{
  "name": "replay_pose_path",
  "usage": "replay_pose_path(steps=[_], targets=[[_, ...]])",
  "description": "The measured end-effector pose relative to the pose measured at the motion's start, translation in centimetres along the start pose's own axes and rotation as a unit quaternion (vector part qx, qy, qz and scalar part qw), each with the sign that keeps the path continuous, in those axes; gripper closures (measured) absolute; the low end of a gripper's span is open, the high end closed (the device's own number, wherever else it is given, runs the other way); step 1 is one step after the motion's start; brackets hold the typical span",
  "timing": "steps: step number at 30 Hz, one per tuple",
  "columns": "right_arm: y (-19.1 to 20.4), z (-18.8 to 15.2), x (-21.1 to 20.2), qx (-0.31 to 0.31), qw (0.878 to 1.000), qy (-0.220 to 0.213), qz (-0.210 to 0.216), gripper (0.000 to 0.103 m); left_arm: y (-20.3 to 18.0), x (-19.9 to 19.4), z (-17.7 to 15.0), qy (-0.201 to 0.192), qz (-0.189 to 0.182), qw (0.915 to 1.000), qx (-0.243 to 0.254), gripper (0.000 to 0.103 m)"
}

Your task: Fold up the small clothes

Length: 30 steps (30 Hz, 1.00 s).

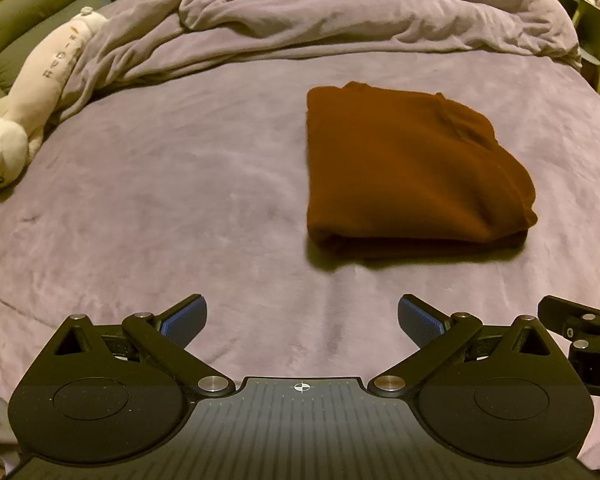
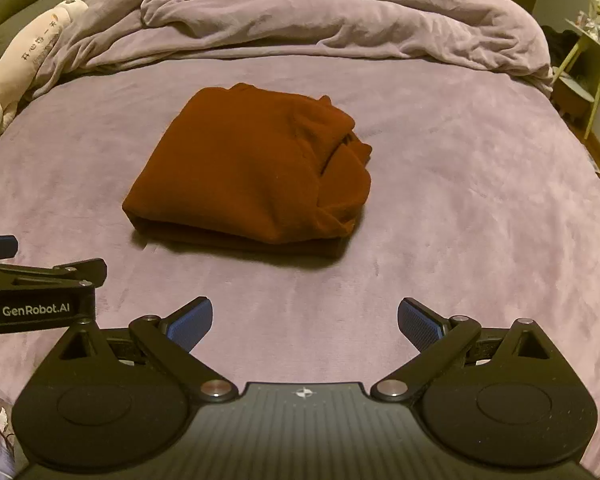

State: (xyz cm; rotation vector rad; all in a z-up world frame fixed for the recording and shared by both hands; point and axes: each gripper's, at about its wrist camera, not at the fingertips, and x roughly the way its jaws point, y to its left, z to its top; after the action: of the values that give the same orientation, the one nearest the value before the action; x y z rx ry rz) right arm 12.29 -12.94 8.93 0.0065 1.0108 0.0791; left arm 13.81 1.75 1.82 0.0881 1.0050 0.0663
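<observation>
A brown garment (image 1: 408,172) lies folded into a thick rectangle on the purple bed cover (image 1: 180,200); it also shows in the right wrist view (image 2: 248,172). My left gripper (image 1: 302,320) is open and empty, held back from the garment's near edge and to its left. My right gripper (image 2: 305,320) is open and empty, also back from the near edge. Part of the right gripper shows at the right edge of the left wrist view (image 1: 580,332), and part of the left gripper shows at the left edge of the right wrist view (image 2: 40,288).
A bunched purple duvet (image 1: 340,16) lies across the far side of the bed. A white plush toy (image 1: 32,96) lies along the left edge. A green shelf stand (image 2: 592,64) stands off the bed at the right.
</observation>
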Motion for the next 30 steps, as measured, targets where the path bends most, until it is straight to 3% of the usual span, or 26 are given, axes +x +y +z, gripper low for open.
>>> replay_pose_path(steps=[30], targets=[[-0.56, -0.08, -0.54, 0.010, 1.000, 0.004, 0.004, 0.004, -0.31, 0.05, -0.14, 0.009, -0.003, 0.9999, 0.003, 0.000]])
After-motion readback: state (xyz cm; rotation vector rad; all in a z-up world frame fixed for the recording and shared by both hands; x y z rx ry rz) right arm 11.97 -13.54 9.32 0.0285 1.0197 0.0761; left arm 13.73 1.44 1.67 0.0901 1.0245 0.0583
